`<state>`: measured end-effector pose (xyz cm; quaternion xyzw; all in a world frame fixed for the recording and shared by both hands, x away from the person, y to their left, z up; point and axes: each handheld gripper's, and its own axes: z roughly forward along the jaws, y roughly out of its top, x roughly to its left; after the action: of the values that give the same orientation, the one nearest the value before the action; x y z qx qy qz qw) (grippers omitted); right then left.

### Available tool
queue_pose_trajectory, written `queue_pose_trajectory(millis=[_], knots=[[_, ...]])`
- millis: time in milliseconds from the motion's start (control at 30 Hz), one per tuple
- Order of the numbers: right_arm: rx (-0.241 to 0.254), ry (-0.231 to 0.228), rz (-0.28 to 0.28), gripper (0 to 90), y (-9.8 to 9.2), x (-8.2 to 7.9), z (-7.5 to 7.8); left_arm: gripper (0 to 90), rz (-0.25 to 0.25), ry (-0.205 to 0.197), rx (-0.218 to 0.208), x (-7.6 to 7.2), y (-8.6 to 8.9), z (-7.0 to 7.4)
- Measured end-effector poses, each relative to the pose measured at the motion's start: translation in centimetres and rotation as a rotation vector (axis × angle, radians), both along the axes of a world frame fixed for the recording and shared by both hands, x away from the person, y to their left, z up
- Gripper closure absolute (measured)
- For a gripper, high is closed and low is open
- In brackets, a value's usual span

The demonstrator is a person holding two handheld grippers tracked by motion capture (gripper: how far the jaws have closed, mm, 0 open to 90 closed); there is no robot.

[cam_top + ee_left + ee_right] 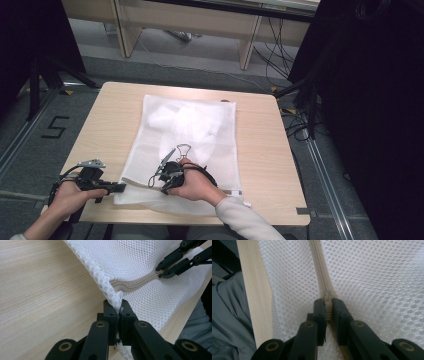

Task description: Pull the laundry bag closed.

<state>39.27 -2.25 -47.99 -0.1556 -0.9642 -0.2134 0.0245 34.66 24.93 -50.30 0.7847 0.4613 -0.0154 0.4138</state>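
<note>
While the wooden table [110, 115] took up the middle of the high view, a white mesh laundry bag [200, 150] lay flat across it, its far end reaching toward the table's far edge and its near end hanging slightly past the near edge. Something soft and white [182, 120] sat bunched inside the bag's far half.

At the near left corner of the bag, the left gripper [117, 188] lay low over the table, held level and pointing right along the near edge. From the left gripper view, its jaws were pinched tight on the bag's corner fold [116, 298], mesh squeezed between the two black pads, and the fabric rose slightly off the wood [37, 290] there.

Over to the right, the right gripper [167, 187] sat on the bag's near end, just beside the person's curled hand [197, 185], with a pale sleeve [240, 215] running off toward the bottom edge. Its jaws were clamped shut too, and the right gripper view showed what they had: the zipper slider [327, 298], caught between the pads, with the cream zipper tape [319, 265] running straight away from the tips across the mesh.

In the left gripper view, that same zipper line [135, 285] curved from the pinched corner over to the right gripper's tips [160, 273], the two tools set near each other along the bag's near end.
</note>
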Motion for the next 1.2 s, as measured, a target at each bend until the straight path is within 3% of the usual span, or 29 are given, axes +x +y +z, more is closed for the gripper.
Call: queue_pose_trajectory(millis=[200,233,267,367,400,433,533,567,633,733,767,900,1000,1033,1200], knots=[[-0.005,0.018,-0.021,82.7,-0.12,-0.13,0.09,85.7,0.000,-0.001,0.000,0.00,-0.01,-0.01],[-0.011,-0.023,0.024,82.7,-0.22,0.25,0.03,85.7,0.000,0.000,0.001,0.00,0.02,-0.01],[-0.014,-0.003,0.000,82.7,-0.23,0.03,0.04,85.7,-0.015,0.016,0.010,0.06,0.13,0.11],[-0.015,0.012,-0.033,82.7,-0.28,-0.17,0.11,85.7,0.000,-0.001,0.000,0.00,-0.01,0.00],[-0.030,-0.022,0.017,82.7,-0.50,0.17,0.13,85.7,0.000,-0.001,-0.001,-0.01,0.01,0.00],[-0.013,0.016,-0.029,82.7,-0.37,-0.13,0.14,85.7,0.001,-0.002,0.001,-0.01,0.01,0.01],[-0.013,0.017,-0.022,82.7,-0.58,-0.06,0.19,85.7,0.001,-0.001,0.003,0.00,0.02,0.02],[-0.041,-0.007,0.000,82.7,-0.79,0.11,0.25,85.7,-0.010,0.010,0.006,0.05,0.10,0.08],[-0.020,0.010,-0.027,82.7,-0.73,-0.07,0.22,85.7,-0.015,0.015,0.010,0.06,0.12,0.10],[-0.029,-0.019,0.023,82.7,-0.86,0.26,0.15,85.7,0.000,0.001,0.003,0.01,0.03,0.02],[-0.033,-0.016,0.014,82.7,-0.86,0.18,0.21,85.7,-0.015,0.016,0.010,0.07,0.14,0.12],[-0.011,0.013,-0.020,82.7,-0.77,-0.07,0.24,85.7,-0.004,0.004,0.000,0.02,0.06,0.04],[-0.018,0.008,-0.012,82.7,-0.81,-0.04,0.33,85.7,-0.011,0.015,0.008,0.04,0.11,0.13],[-0.013,0.012,-0.010,82.7,-0.84,-0.03,0.32,85.7,0.001,-0.001,-0.001,-0.01,0.01,0.01],[-0.016,0.011,-0.020,82.7,-0.92,-0.13,0.44,85.7,0.000,0.000,0.000,0.00,0.01,0.04]])
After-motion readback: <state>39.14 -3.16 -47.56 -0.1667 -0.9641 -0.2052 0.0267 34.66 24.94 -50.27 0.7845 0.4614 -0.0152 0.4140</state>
